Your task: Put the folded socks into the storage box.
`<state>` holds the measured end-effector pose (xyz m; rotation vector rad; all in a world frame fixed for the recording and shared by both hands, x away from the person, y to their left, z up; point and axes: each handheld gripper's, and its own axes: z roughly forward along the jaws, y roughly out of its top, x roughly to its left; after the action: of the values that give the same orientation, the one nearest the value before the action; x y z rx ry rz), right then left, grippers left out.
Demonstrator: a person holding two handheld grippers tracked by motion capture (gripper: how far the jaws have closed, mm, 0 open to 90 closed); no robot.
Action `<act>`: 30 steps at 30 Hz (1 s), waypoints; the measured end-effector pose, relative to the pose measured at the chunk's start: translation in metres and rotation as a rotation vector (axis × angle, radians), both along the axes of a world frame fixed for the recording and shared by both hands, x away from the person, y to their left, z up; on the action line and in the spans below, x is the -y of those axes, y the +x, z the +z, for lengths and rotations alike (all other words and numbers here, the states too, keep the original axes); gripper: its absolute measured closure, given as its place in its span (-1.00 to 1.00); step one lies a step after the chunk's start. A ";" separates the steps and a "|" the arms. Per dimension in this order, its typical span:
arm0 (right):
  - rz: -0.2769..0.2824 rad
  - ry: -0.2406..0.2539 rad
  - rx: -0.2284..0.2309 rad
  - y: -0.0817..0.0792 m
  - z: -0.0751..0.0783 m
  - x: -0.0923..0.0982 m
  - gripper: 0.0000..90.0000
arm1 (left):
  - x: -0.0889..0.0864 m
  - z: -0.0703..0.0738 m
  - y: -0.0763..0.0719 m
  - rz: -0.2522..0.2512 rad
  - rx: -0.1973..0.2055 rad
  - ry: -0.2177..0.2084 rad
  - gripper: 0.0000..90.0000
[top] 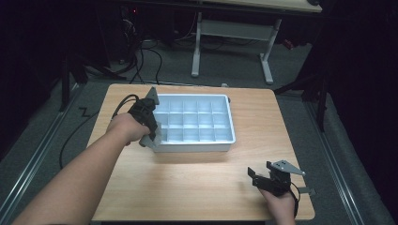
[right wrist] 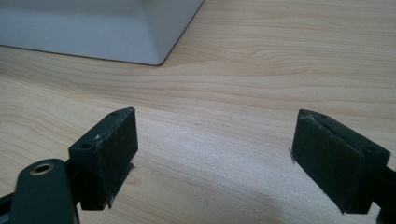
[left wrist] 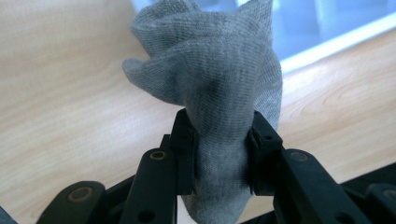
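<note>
- Grey knit cloth [left wrist: 210, 88], seemingly a sock, is clenched between the jaws of the left tool [top: 149, 123]; it bunches up beyond the pads, and a short end hangs on the near side.
- In the high view that tool sits at the left end of the pale blue compartment tray [top: 220, 145], with the cloth just beside the tray's near-left corner.
- The nearest compartments lie to the right of the cloth and slightly farther away, so I judge any drop would turn on carrying it over the left wall.
- The left hand is much the nearer; the right tool [top: 264, 178] rests well apart, near the surface's [top: 197, 187] front right corner, jaws spread wide and empty over bare wood.
- Hard to make out: whether the cloth touches the tray wall, and its full length, since it's crumpled.
- The tray's compartments look empty, though shading leaves this uncertain.
</note>
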<state>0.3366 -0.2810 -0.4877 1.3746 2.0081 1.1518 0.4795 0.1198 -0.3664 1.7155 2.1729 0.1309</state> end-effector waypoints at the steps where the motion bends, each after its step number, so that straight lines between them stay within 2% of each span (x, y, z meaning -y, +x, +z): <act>1: 0.000 0.000 0.000 0.000 0.000 0.000 -0.68 | 0.000 0.000 0.000 0.000 0.000 0.000 0.53; 4: 0.000 0.002 0.000 0.000 0.000 0.001 -0.68 | 0.012 0.005 0.011 -0.004 0.010 0.000 0.53; 9: 0.000 0.003 -0.003 0.001 0.000 0.001 -0.68 | 0.021 0.003 0.020 -0.002 0.011 0.007 0.53; 14: -0.005 0.005 -0.007 0.001 0.000 0.001 -0.68 | 0.028 -0.012 0.029 -0.003 -0.007 0.035 0.53; 18: -0.004 0.003 -0.009 0.001 0.000 0.001 -0.68 | 0.029 -0.019 0.036 0.003 -0.008 0.039 0.53; 19: -0.003 0.001 -0.009 0.001 -0.001 0.001 -0.68 | 0.029 -0.022 0.038 0.008 -0.003 0.048 0.53; 21: -0.002 -0.001 -0.008 0.001 -0.001 0.000 -0.68 | 0.029 -0.033 0.040 0.004 -0.022 0.093 0.53; 22: -0.002 -0.001 -0.008 0.001 -0.001 0.000 -0.68 | 0.029 -0.033 0.040 0.004 -0.022 0.093 0.53; 23: 0.000 -0.003 -0.008 0.001 -0.001 0.000 -0.68 | 0.028 -0.044 0.042 0.008 -0.045 0.112 0.53; 25: 0.001 -0.004 -0.007 0.002 -0.001 0.000 -0.67 | 0.028 -0.056 0.042 0.002 -0.070 0.139 0.54; 27: 0.001 -0.004 -0.007 0.002 -0.001 0.000 -0.67 | 0.028 -0.062 0.042 0.006 -0.077 0.143 0.55; 28: 0.001 -0.006 -0.008 0.002 -0.002 0.000 -0.67 | 0.028 -0.073 0.043 0.004 -0.091 0.158 0.55; 29: 0.001 -0.006 -0.008 0.002 -0.002 0.000 -0.67 | 0.028 -0.073 0.043 0.004 -0.091 0.158 0.56; 30: 0.001 -0.005 -0.009 0.002 -0.002 -0.001 -0.67 | 0.028 -0.078 0.043 -0.007 -0.113 0.162 0.56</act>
<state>0.3386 -0.2801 -0.4894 1.3789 2.0165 1.1418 0.5226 0.0923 -0.4446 1.8604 2.2925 0.2187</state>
